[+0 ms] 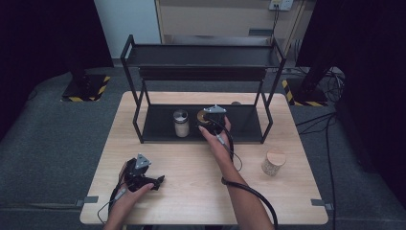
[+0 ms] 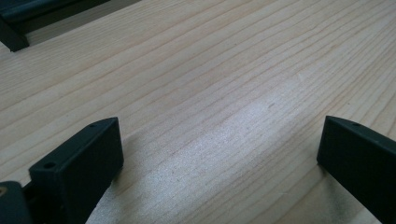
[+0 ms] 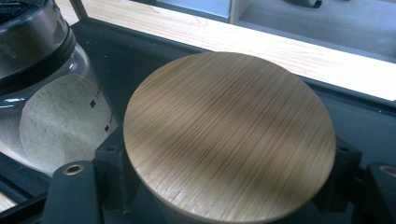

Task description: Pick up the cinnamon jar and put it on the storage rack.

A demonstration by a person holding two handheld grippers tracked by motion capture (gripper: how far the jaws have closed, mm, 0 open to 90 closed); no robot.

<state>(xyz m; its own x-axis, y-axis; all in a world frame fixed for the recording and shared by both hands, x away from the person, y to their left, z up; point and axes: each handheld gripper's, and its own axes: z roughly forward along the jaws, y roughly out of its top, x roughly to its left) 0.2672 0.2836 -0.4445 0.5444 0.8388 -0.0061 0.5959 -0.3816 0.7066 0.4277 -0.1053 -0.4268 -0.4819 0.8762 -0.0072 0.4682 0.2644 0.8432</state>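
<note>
- Right tongs (image 1: 210, 120): held by the right hand (image 1: 218, 139) over the bottom shelf of the black rack (image 1: 131, 72); the jaws are closed on the sides of a jar with a round wooden lid (image 3: 229, 140), one black jaw at each side of the lid in the right gripper view.
- Wooden-lidded jar: stands on the rack's lower shelf, in its middle part, gripped below the lid rim.
- Metal-lidded glass jar (image 1: 181, 123): upright on the same shelf, just beside the gripped jar on the left of the high view; pale contents are visible through the glass.
- Left tongs (image 1: 143, 175): rest in the left hand (image 1: 127, 196) on the near left part of the table (image 1: 191, 191); the jaws stand wide apart with bare wood between them and hold nothing.
- Second wooden-lidded jar (image 1: 273, 162): upright on the table at the right, well apart from the rack's contents.
</note>
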